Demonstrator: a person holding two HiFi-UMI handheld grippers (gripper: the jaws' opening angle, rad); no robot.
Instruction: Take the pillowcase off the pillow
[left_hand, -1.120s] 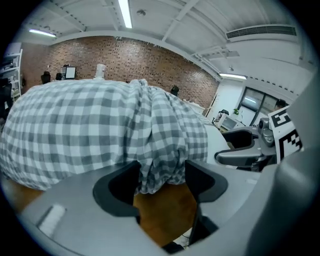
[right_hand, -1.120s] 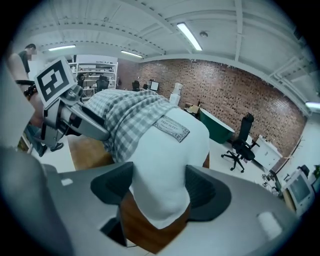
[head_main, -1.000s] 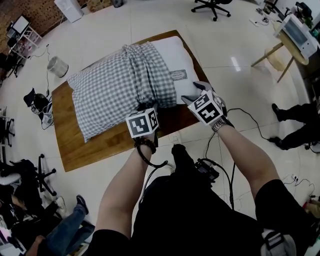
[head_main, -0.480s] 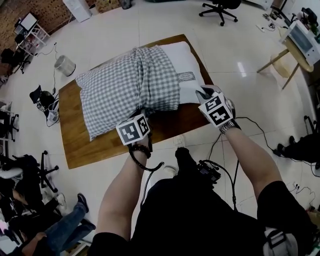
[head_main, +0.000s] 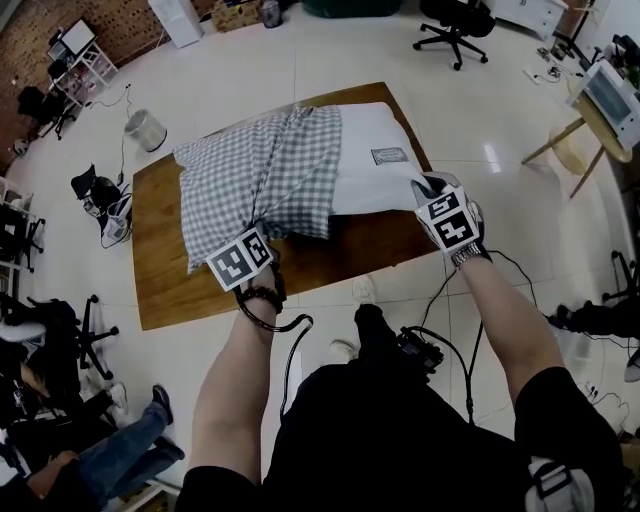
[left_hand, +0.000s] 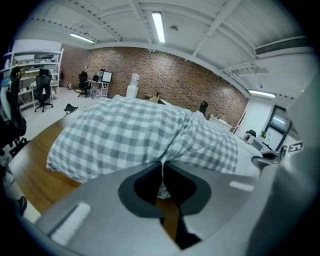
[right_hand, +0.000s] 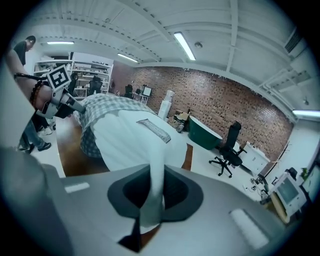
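Pillowcase (head_main: 262, 172) in left tool (left_hand: 161, 174) grip | right tool (right_hand: 151, 200) just closed on pillow (head_main: 378, 172)

Jaws of right gripper (right_hand: 151, 172) have just been closing, now pinch corner of white pillow (right_hand: 131, 141); checked pillowcase (right_hand: 97, 112) covers far end.

Pillow (head_main: 375, 170), about half in pillowcase (head_main: 260, 175), on board (head_main: 165, 270)

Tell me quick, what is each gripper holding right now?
Left gripper: shut on the checked pillowcase at its edge.
Right gripper: jaws have just been closing, now shut on the white pillow at its corner.
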